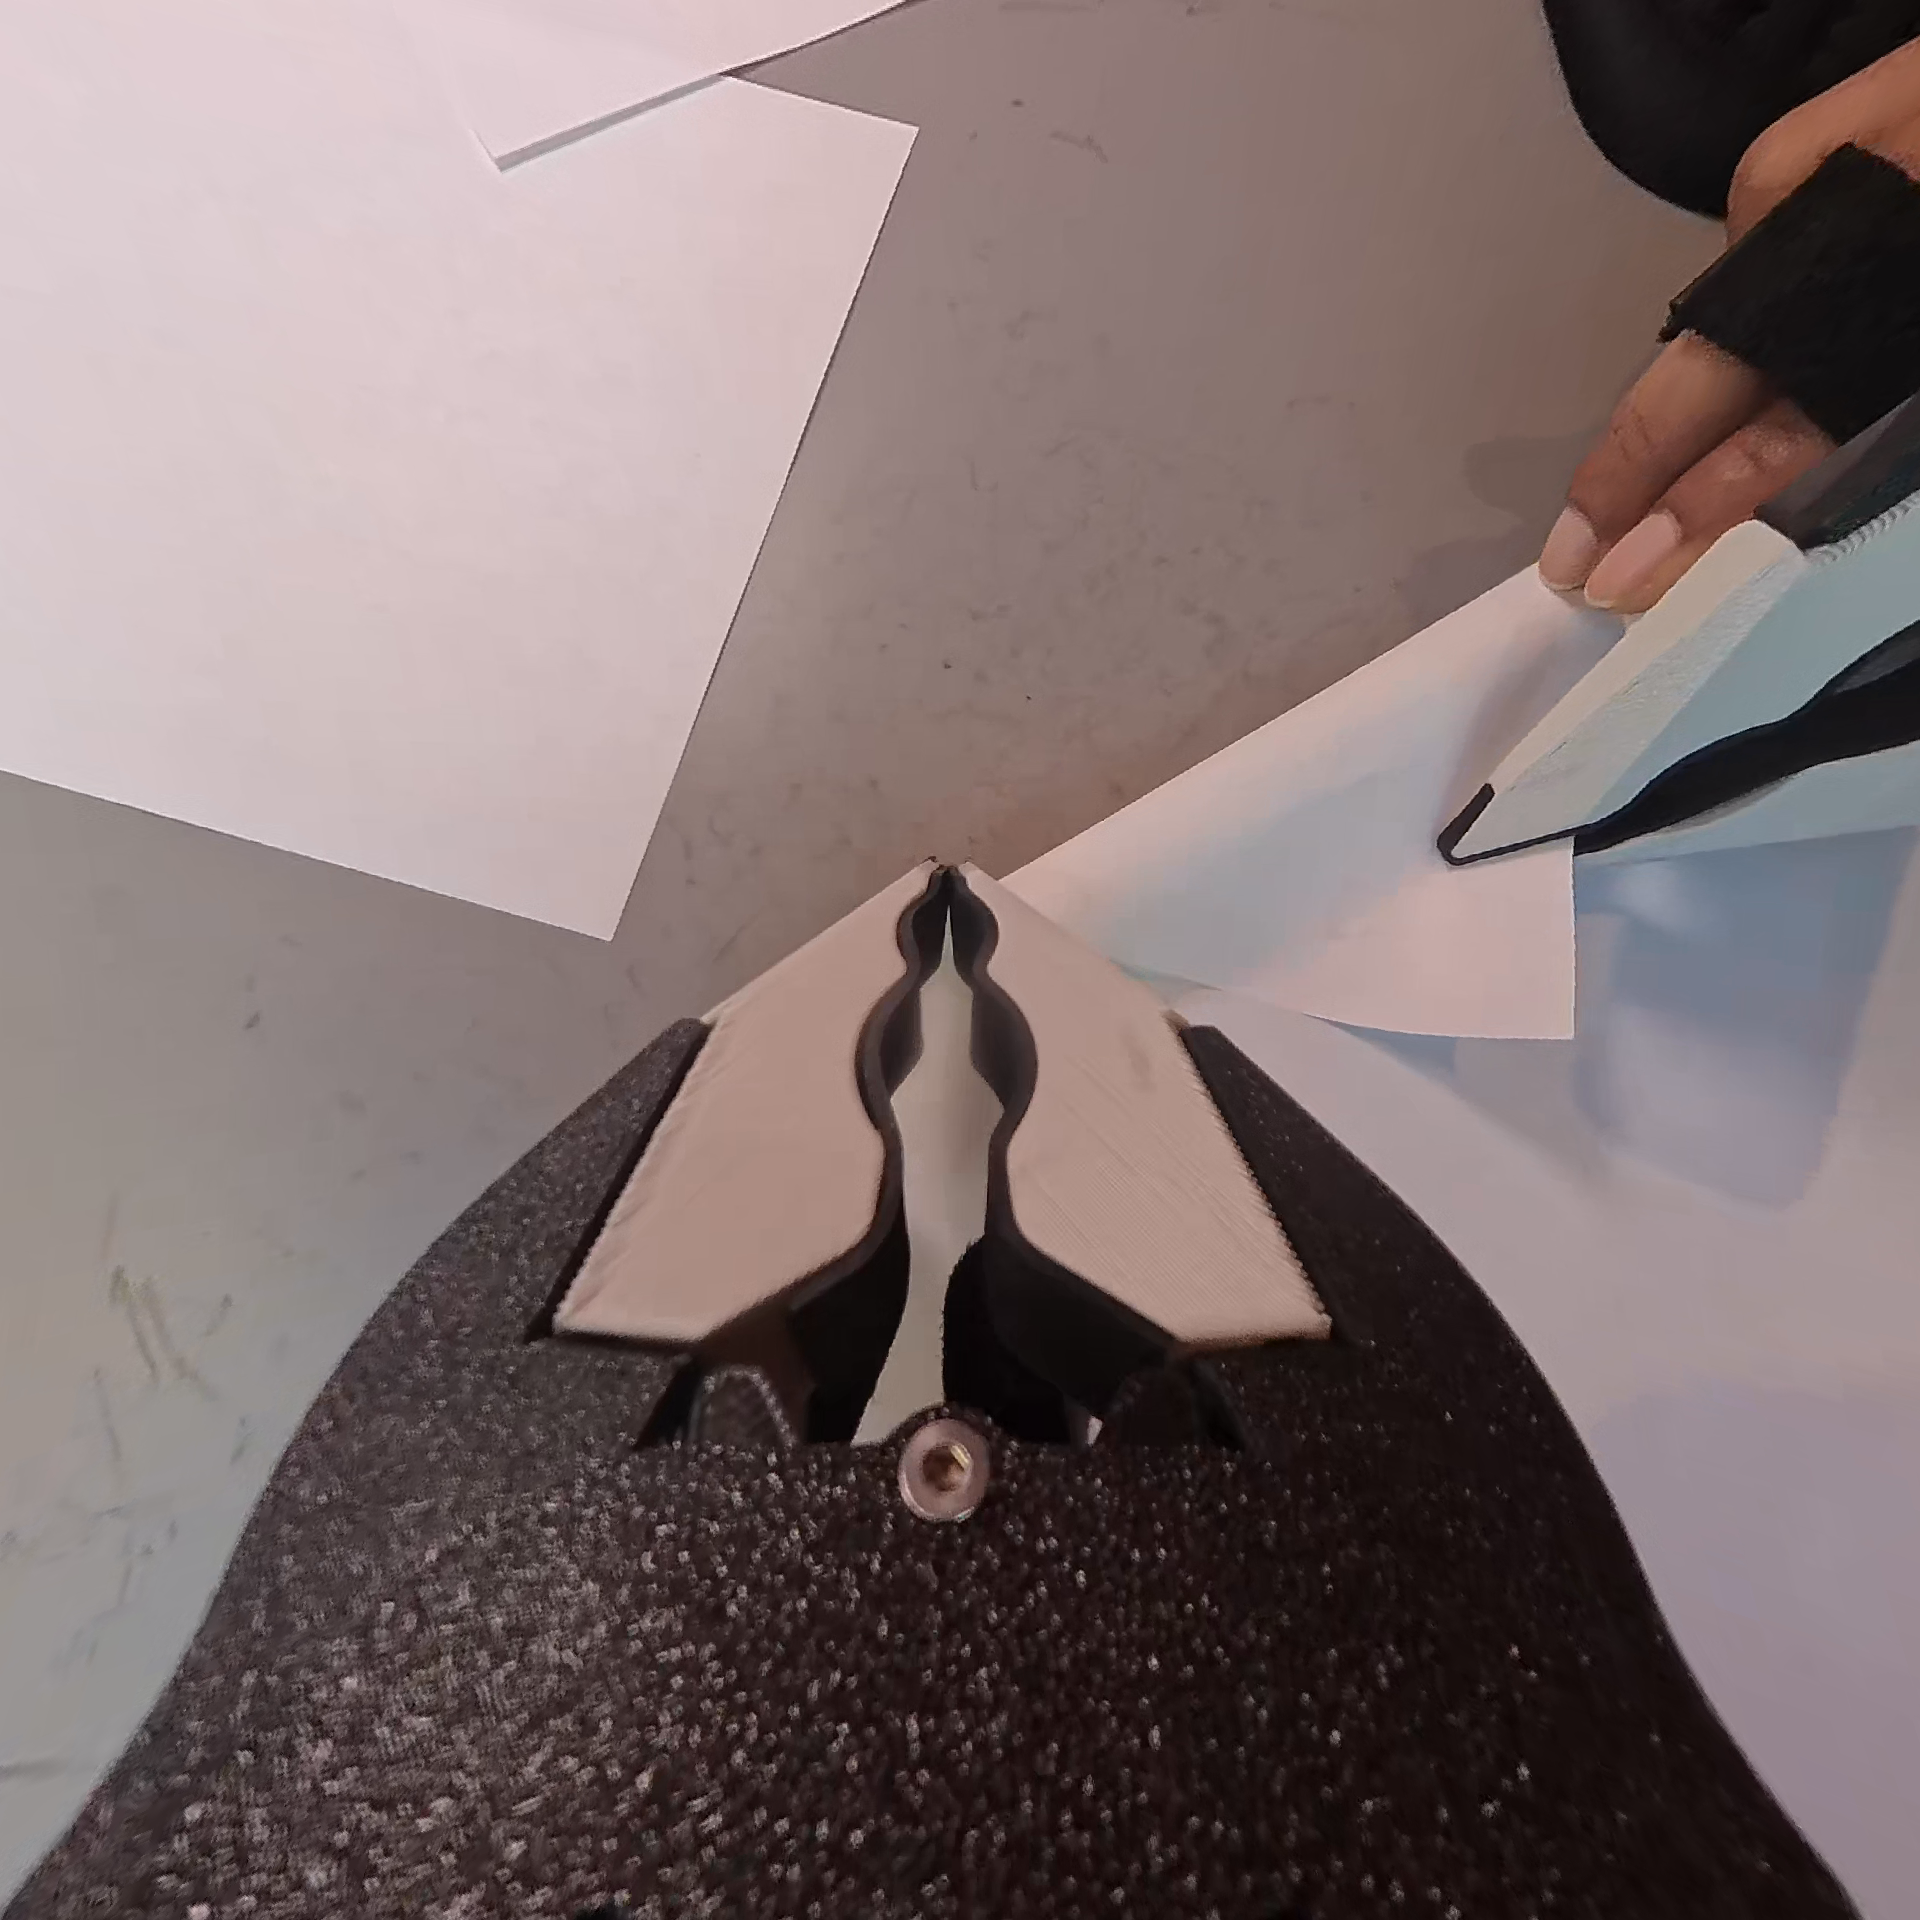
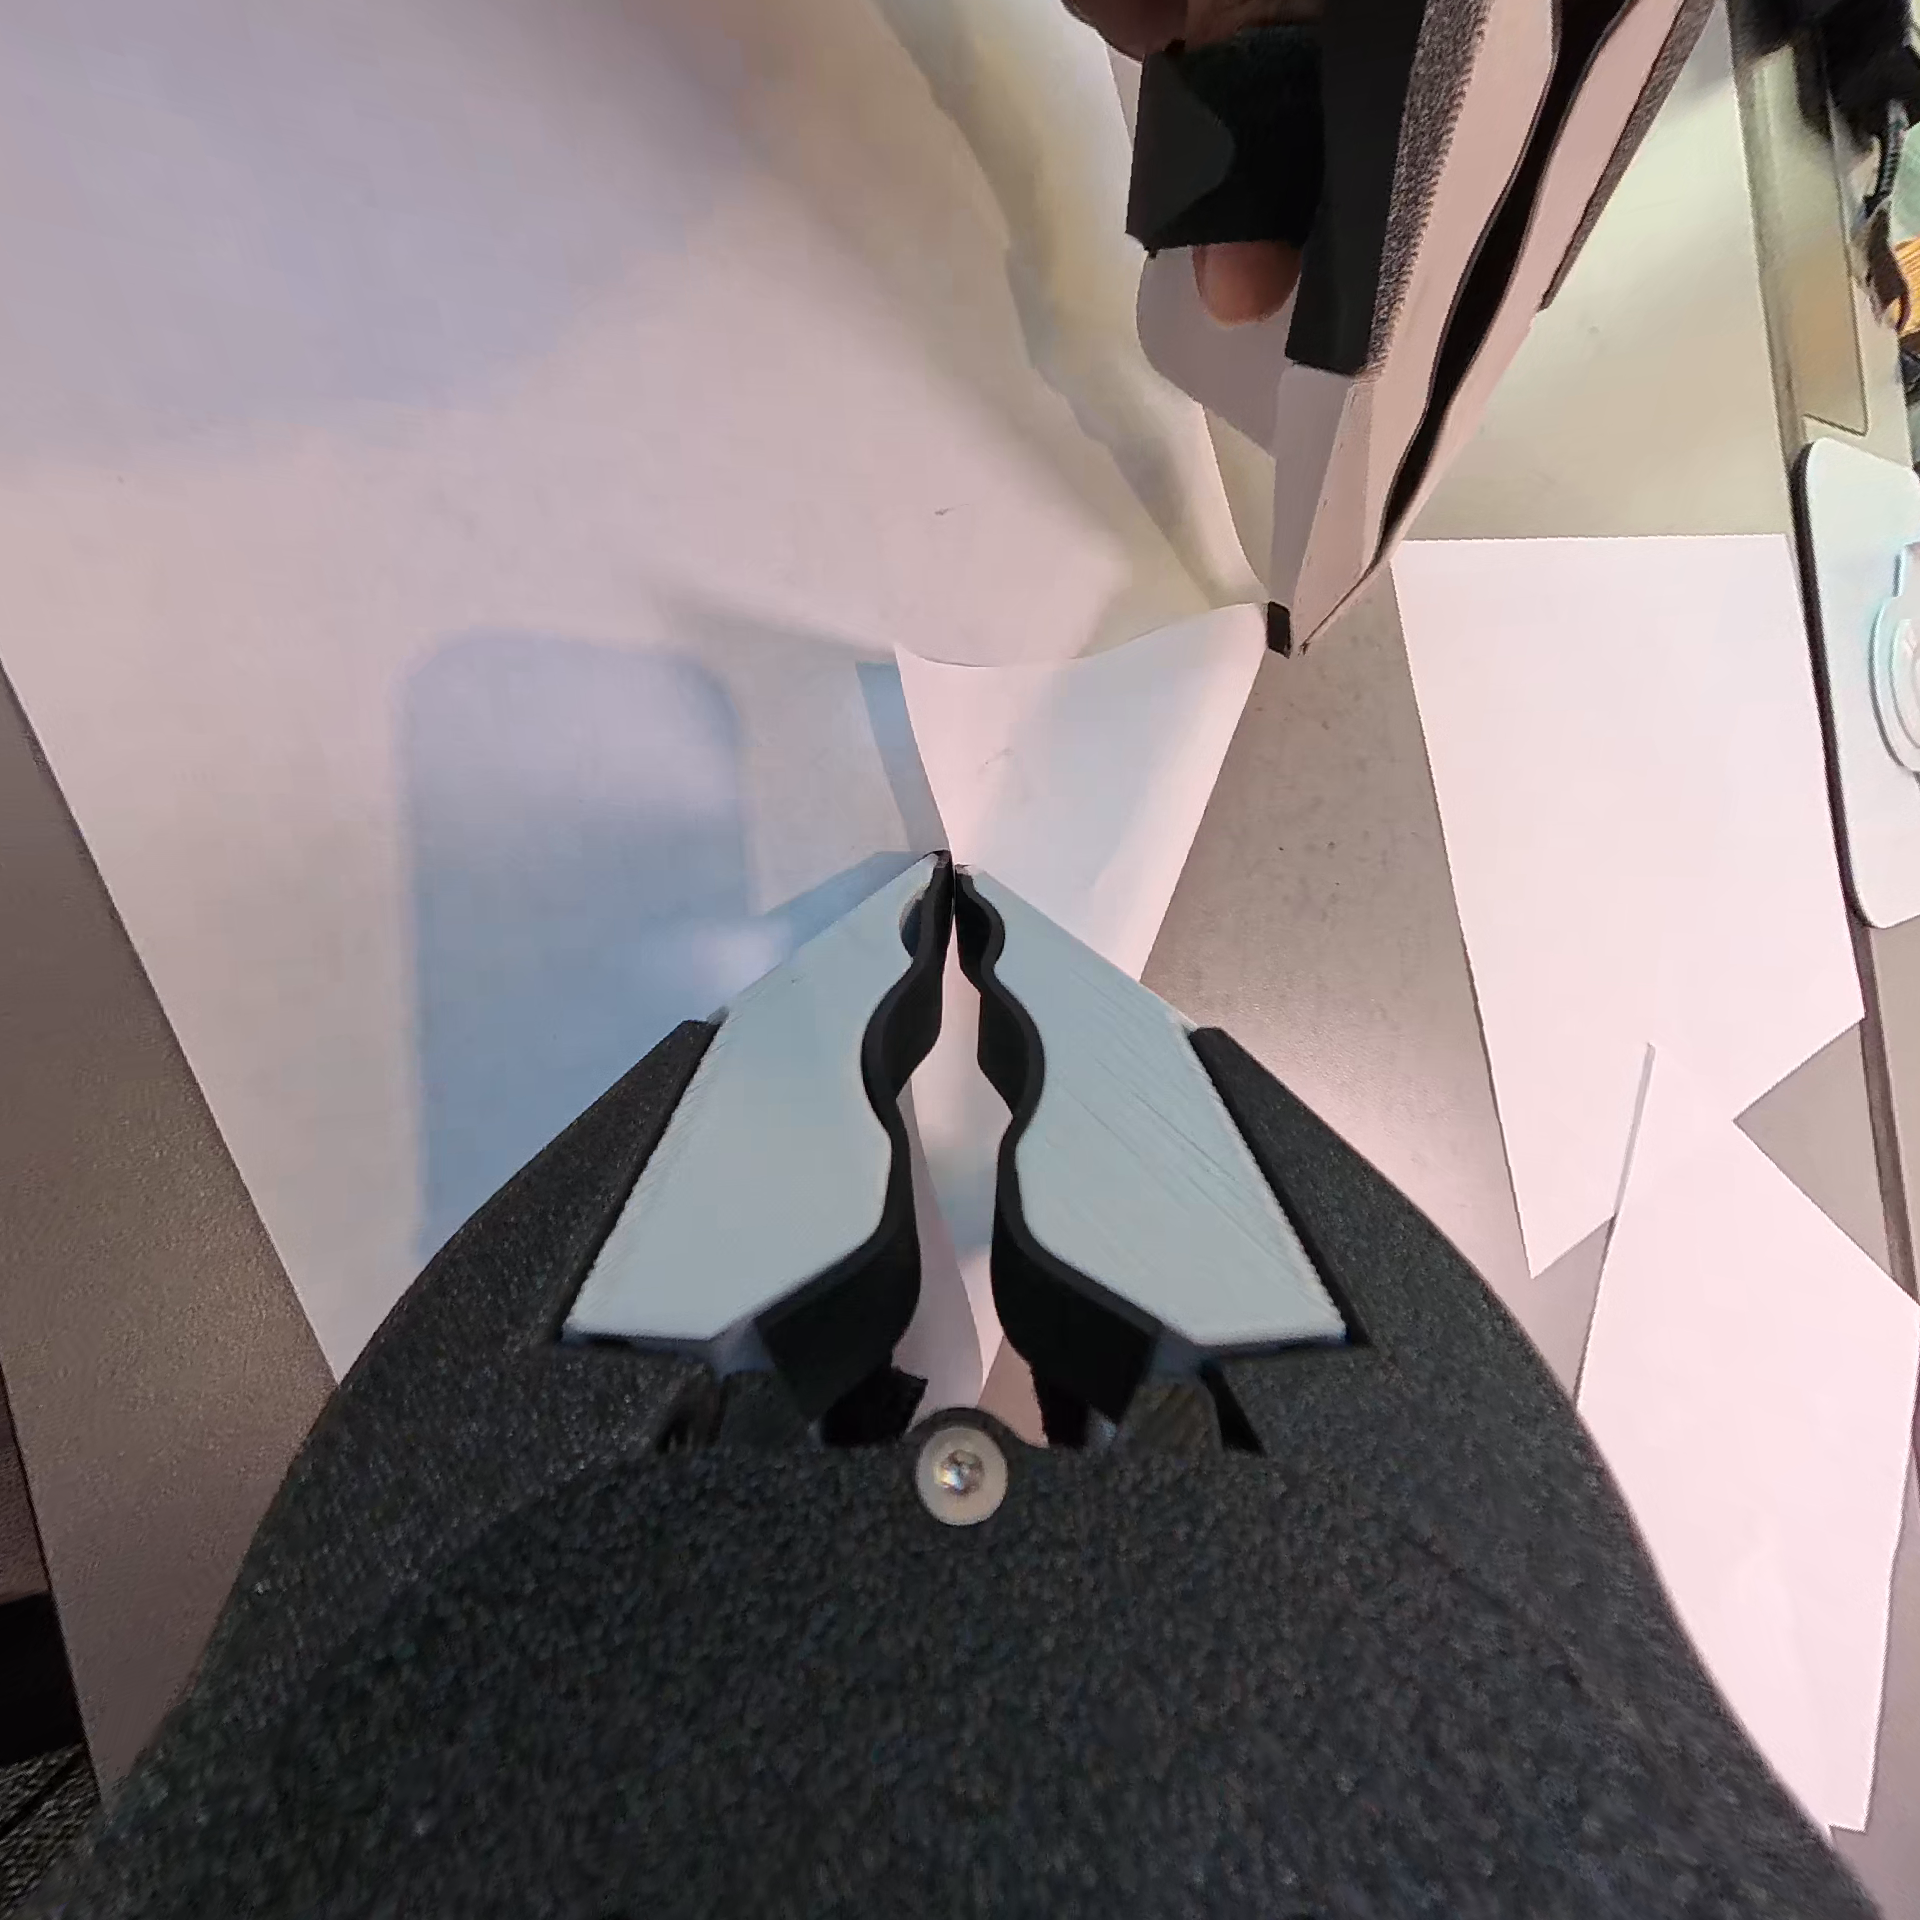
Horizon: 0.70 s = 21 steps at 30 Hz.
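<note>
Left wrist view shows the left tool and the right tool each clamped on one white paper sheet, lifting it off the grey table between them.

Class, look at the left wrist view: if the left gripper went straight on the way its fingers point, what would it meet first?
Probably the bare grey tabletop just past the tips of the left gripper, shut on a white paper sheet. Farther along lies another loose sheet, though depth is hard to judge.

Grey desk, surface scuffed and scratched; evenly lit, with soft shadows; metal rail along far edge.
</note>
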{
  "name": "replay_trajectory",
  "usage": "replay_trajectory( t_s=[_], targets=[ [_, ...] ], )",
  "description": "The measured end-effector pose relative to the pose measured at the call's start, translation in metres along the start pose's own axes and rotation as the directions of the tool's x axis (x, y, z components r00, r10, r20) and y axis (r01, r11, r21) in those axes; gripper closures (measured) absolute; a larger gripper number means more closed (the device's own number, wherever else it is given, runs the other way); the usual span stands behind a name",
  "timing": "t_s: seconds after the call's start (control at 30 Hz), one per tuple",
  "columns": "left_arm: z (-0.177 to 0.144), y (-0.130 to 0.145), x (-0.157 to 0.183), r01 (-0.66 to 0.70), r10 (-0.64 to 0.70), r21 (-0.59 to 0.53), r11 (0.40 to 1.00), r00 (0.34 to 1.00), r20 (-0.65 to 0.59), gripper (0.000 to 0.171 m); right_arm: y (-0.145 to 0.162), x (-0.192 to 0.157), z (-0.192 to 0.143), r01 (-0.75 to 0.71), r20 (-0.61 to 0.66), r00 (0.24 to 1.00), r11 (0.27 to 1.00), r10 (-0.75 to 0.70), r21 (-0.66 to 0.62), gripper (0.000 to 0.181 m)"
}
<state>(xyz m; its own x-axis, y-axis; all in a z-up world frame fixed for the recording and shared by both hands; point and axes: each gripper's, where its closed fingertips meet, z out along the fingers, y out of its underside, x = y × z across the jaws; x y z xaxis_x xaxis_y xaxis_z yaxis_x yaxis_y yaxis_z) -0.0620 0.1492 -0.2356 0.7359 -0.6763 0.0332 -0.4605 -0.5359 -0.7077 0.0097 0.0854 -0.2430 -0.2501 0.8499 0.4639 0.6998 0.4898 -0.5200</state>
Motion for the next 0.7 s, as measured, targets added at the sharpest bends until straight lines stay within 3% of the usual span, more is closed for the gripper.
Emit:
replay_trajectory(
  t_s=[0.37, 0.53, 0.7],
  targets=[
    [-0.001, 0.002, 0.0, -0.025, 0.025, 0.018, 1.0, 1.0, 0.0, 0.171, 0.0, 0.0, 0.0, -0.004, -0.002, 1.0, 1.0, 0.004, 0.004, 0.181],
    [0.0, 0.011, 0.0, -0.226, 0.226, -0.012, 0.974, 0.97, 0.092, 0.171, 0.0, 0.0, 0.0, -0.007, -0.003, 1.0, 1.0, 0.007, 0.005, 0.181],
    [-0.001, 0.012, 0.001, -0.47, 0.459, 0.001, 0.883, 0.864, 0.206, 0.171, 0.0, 0.0, -0.001, -0.023, 0.002, 1.0, 1.0, 0.023, 0.009, 0.181]
  ],
)
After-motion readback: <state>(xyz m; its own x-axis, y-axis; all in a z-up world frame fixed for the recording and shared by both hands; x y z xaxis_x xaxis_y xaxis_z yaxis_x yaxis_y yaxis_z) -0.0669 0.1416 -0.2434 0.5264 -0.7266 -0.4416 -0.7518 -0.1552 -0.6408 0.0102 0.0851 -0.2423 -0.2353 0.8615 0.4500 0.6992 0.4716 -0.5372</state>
